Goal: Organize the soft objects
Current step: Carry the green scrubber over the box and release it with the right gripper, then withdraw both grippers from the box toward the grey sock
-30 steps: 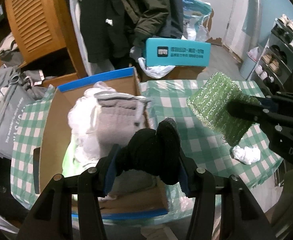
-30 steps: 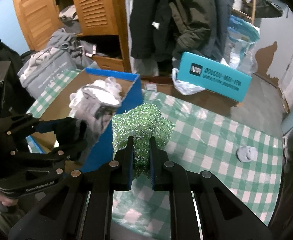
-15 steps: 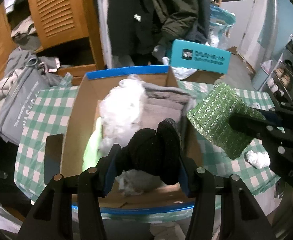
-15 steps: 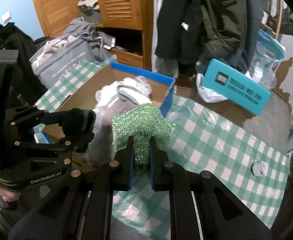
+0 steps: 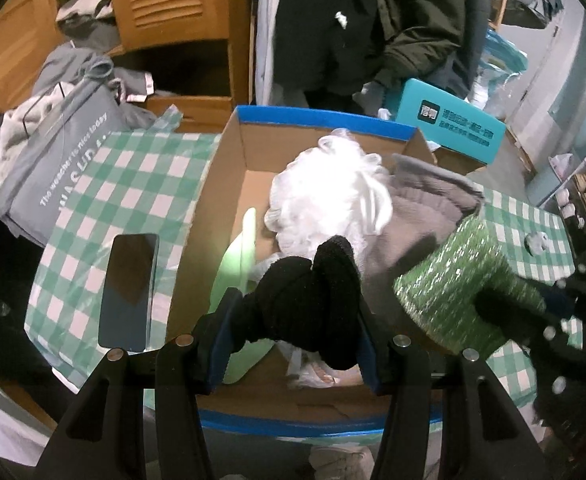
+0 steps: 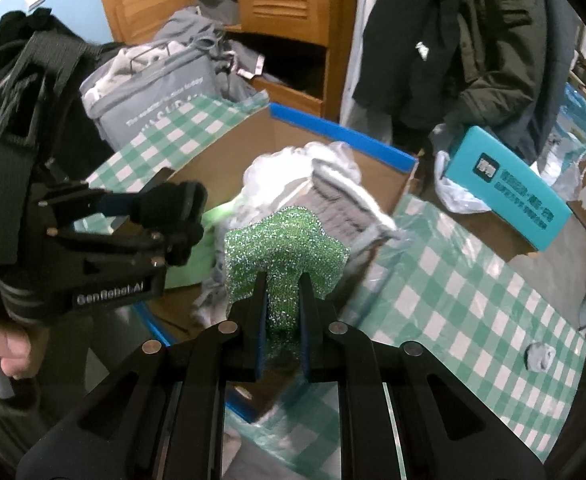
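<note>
Black sock (image 5: pixel 309 304) pinched by left gripper (image 5: pixel 293 332), now over box (image 5: pixel 229 184) (right gripper (image 6: pixel 281 312) clamps green sponge (image 6: pixel 281 252)).

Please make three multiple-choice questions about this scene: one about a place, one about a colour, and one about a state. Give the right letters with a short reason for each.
1. Where does the dark phone lie?
A. inside the cardboard box
B. on the checked tablecloth, beside the box
C. on the teal box

2. What colour is the sponge in the right tongs?
A. glittery green
B. plain yellow
C. red

3. What is the state of the left tongs?
A. open and empty
B. shut on the black sock
C. lying flat on the table

Answers:
1 B: the phone rests on the checked tablecloth, left of the cardboard box.
2 A: the sponge sparkles green.
3 B: the black sock is pinched between both fingers, above the box.
</note>
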`<state>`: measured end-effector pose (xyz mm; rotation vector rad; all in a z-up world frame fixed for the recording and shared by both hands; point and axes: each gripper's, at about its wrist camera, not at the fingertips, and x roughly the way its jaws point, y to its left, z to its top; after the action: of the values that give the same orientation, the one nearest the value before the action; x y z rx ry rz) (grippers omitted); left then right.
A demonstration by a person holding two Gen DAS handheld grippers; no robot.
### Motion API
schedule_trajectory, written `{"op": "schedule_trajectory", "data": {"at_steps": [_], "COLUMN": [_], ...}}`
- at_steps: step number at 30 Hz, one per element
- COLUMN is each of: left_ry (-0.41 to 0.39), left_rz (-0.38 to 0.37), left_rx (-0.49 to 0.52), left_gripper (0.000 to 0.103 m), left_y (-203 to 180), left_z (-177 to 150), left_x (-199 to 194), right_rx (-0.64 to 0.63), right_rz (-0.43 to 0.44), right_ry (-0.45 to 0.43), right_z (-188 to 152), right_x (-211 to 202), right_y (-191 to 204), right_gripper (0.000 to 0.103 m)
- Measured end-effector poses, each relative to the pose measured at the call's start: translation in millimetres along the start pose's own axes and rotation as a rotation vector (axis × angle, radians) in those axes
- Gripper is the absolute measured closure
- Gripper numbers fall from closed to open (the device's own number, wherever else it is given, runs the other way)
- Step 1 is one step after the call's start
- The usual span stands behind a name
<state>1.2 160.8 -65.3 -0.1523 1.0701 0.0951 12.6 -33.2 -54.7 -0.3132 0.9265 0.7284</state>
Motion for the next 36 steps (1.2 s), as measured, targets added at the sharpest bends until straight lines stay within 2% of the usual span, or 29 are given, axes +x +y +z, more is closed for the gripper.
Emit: {"op": "schedule_trajectory", "data": {"at_steps": [12, 15, 17, 19, 22, 28, 31, 36], "left_ry": [0.055, 0.057, 0.052, 0.044, 0.028, 0.022, 0.017, 0.000], "left_rz": [0.034, 0.054, 0.069, 0.075, 0.079, 0.055, 0.049, 0.037], "left_rx": [-0.018, -0.020, -0.022, -0.022, -0.023, -0.017, 0.009, 0.053], "left_gripper": [0.044, 0.037, 0.033, 0.025, 0.024, 0.024, 0.024, 0.024], "left_y": [15, 17, 19, 20, 20, 14, 4, -14], "left_z": [-6, -6, -6, -6, -4, -4, -5, -4], "left_x": [16, 15, 13, 11, 7, 4, 2, -5], "right_rx": [0.013, 0.026, 0.025, 0.028, 0.039, 0.075, 0.100, 0.133], "right_rz": [0.037, 0.053, 0.043, 0.040, 0.041, 0.029, 0.018, 0.005], "right_ry": [0.057, 0.070, 0.072, 0.063, 0.052, 0.026, 0.019, 0.017], "right_z": [-1, -1, -2, -2, -1, -1, -3, -11], "right_x": [33, 38, 39, 37, 33, 21, 16, 9], "right_y": [7, 6, 6, 6, 3, -11, -22, -38], "right_gripper": [0.091, 0.084, 0.075, 0.070, 0.059, 0.057, 0.053, 0.053]}}
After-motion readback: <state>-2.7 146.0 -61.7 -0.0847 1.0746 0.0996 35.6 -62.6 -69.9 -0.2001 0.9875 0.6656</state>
